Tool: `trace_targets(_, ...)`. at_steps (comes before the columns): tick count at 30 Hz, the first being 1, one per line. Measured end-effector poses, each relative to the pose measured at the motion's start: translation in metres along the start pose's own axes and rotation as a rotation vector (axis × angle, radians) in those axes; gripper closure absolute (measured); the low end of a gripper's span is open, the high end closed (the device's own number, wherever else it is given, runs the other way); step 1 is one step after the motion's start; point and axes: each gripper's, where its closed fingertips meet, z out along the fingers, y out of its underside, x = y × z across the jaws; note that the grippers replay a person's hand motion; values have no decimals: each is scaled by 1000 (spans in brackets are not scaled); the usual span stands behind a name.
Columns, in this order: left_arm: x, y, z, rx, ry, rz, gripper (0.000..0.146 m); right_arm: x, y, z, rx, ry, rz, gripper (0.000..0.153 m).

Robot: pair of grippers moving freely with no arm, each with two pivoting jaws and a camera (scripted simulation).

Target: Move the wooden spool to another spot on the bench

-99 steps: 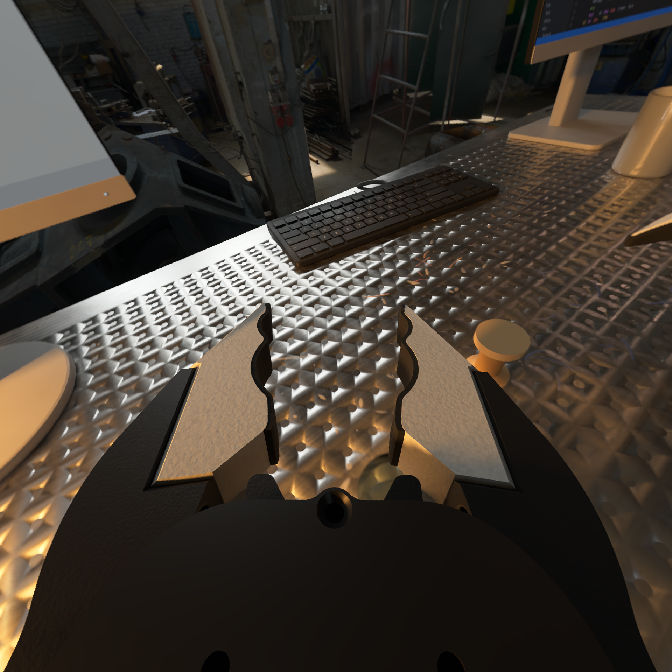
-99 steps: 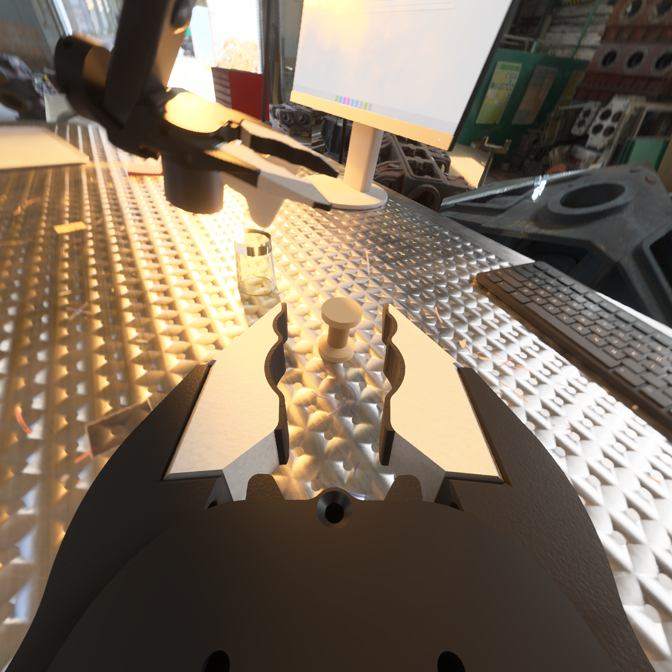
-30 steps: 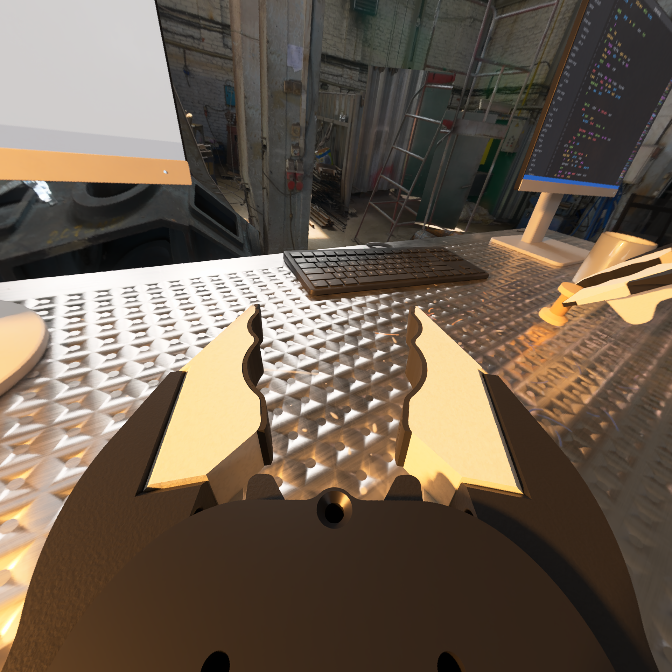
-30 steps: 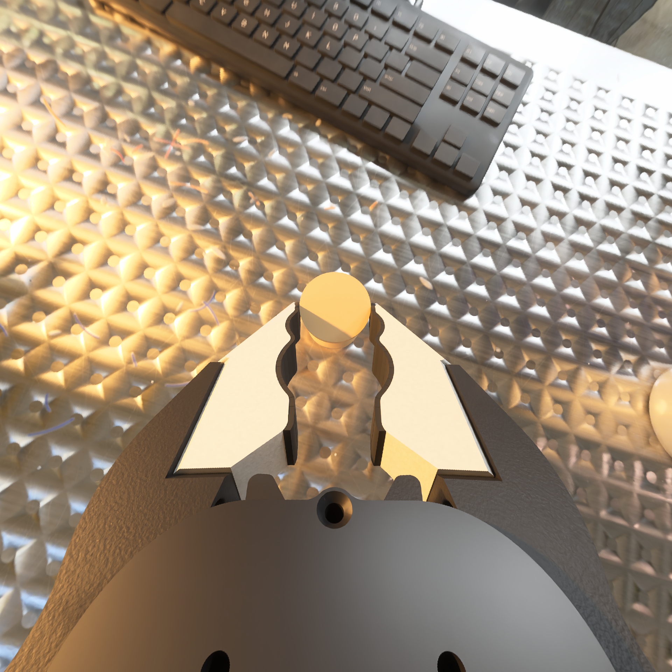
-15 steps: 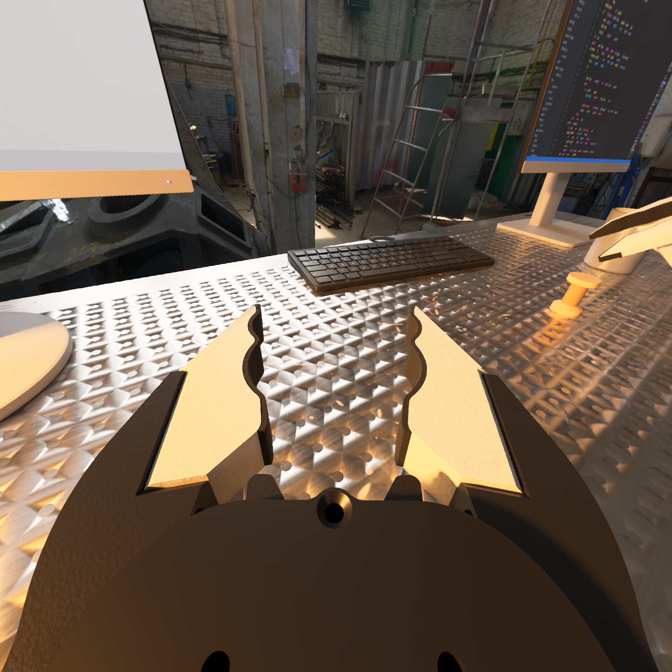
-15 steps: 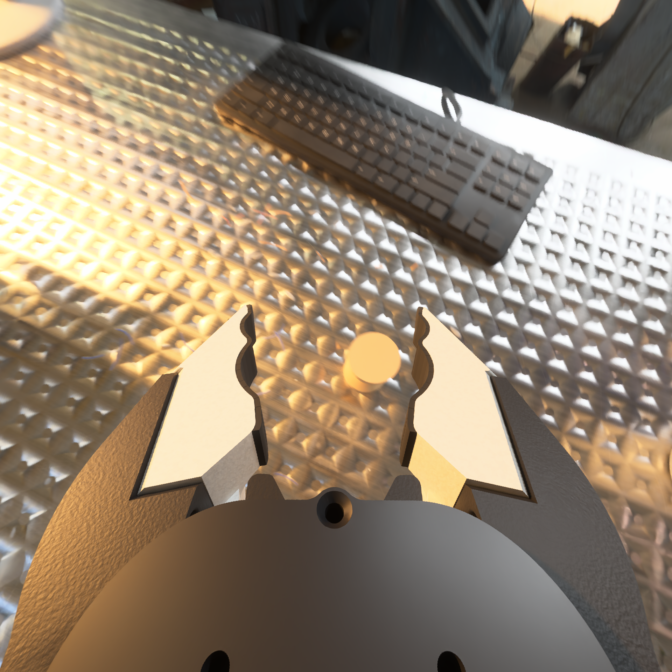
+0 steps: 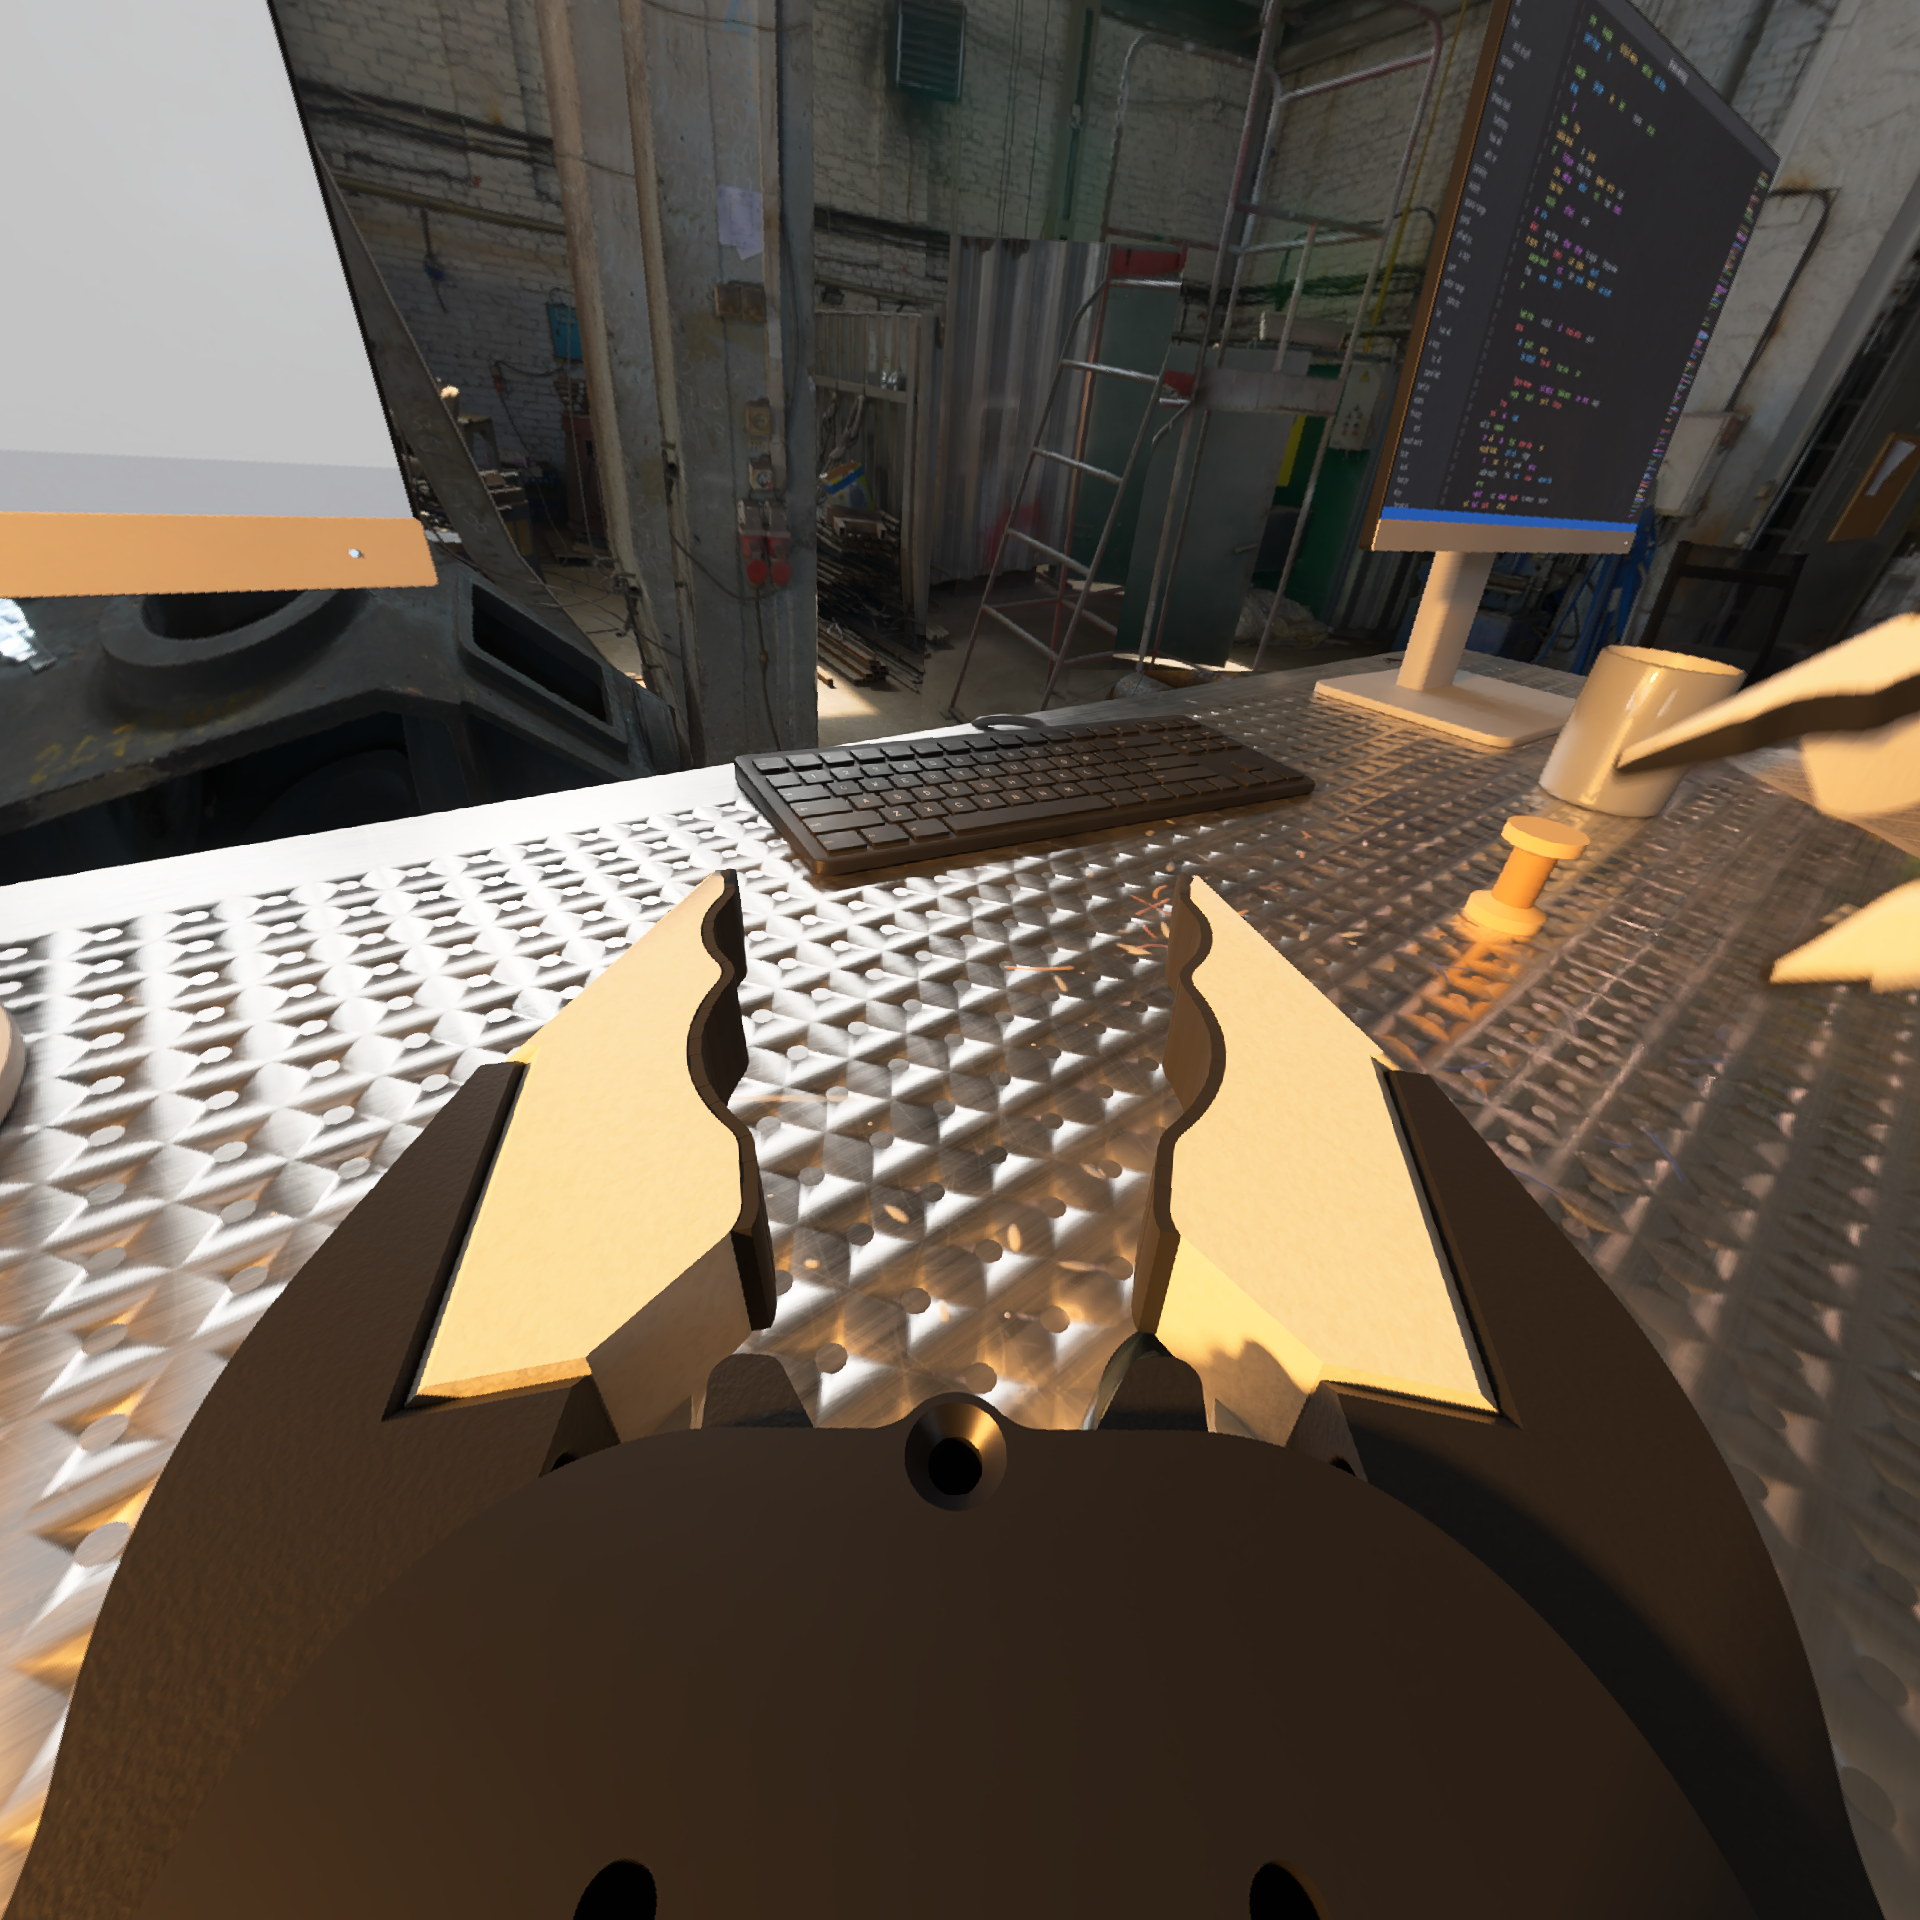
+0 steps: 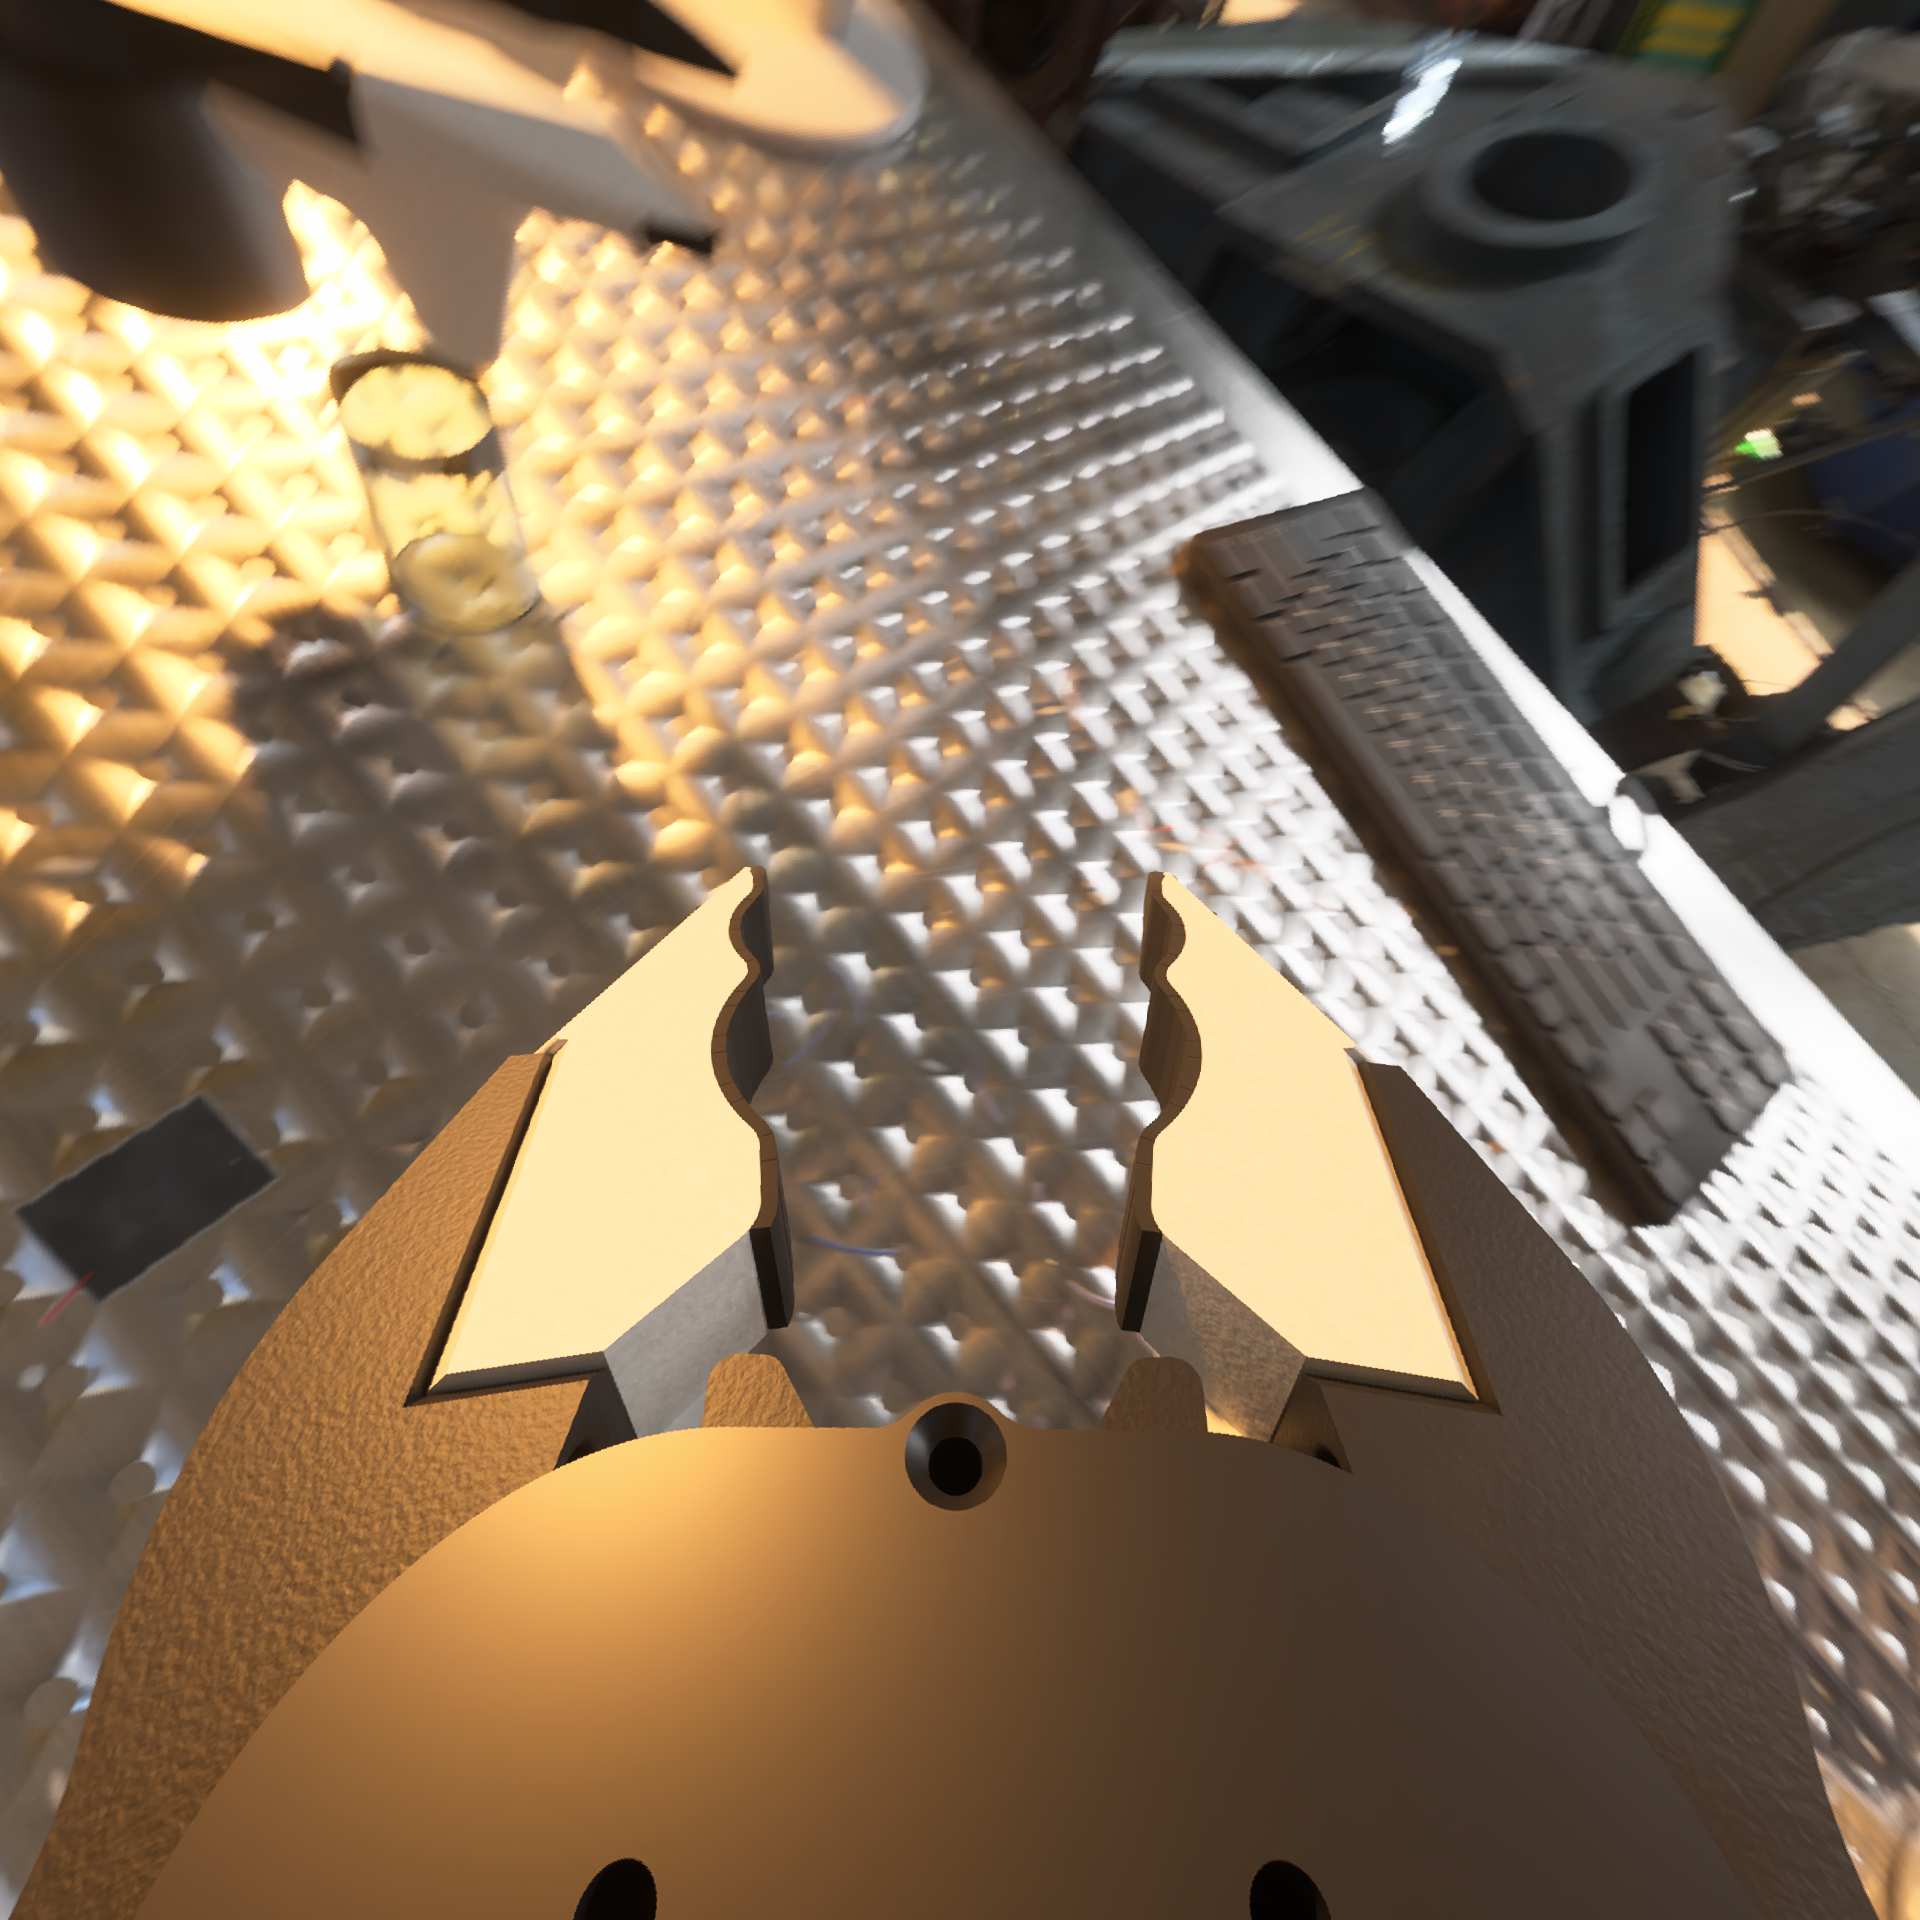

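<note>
The wooden spool (image 7: 1522, 875) stands upright on the embossed metal bench (image 7: 312, 987), at the right of the left wrist view, in front of a white mug. My left gripper (image 7: 956, 904) is open and empty, well to the left of the spool. My right gripper (image 8: 956, 894) is open and empty over bare bench; the spool does not show in the right wrist view. The right gripper's fingers (image 7: 1808, 707) show at the right edge of the left wrist view, above and to the right of the spool, apart from it.
A black keyboard (image 7: 1018, 779) lies along the far edge and also shows in the right wrist view (image 8: 1486, 831). A white mug (image 7: 1621, 727) and a monitor (image 7: 1558, 270) stand at the right. A clear glass (image 8: 436, 488) and a dark flat card (image 8: 145, 1195) are on the bench.
My right gripper opened and let go of the spool, which now stands on the bench. The gripper then lifted and swung away, so the spool has left its view. The left gripper barely moved.
</note>
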Motion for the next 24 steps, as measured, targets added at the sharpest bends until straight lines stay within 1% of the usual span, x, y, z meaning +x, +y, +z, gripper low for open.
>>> trace_targets(1, 1, 0, 1, -3, 1, 3, 63, -14, 6, 10, -32, -34, -26, 83)
trace_targets(4, 3, -1, 0, 0, 3, 19, 52, -42, 21, 31, -98, -66, -135, 91)
trace_targets(7, 5, -1, -1, -1, 12, 17, 42, -65, 20, 36, -64, -149, -137, 111)
trace_targets(8, 5, 1, -1, -10, 22, 5, 41, -69, 19, 37, -59, -178, -121, 114)
trace_targets(10, 5, 5, -1, -34, 43, -33, 40, -75, 16, 35, -52, -223, -88, 114)
trace_targets(13, 1, 5, -2, -36, 46, -79, 39, -77, 9, 31, -13, -269, -42, 105)
trace_targets(16, -2, 3, -5, -24, 36, -93, 39, -85, 7, 28, 12, -337, 6, 105)
trace_targets(18, -3, 2, -6, -20, 29, -90, 40, -93, 9, 28, 8, -390, 19, 107)
trace_targets(21, -3, 1, -8, -18, 25, -91, 40, -109, 16, 29, -19, -450, -10, 113)
trace_targets(24, -4, 1, -10, -15, 17, -91, 40, -118, 24, 34, -58, -449, -72, 119)
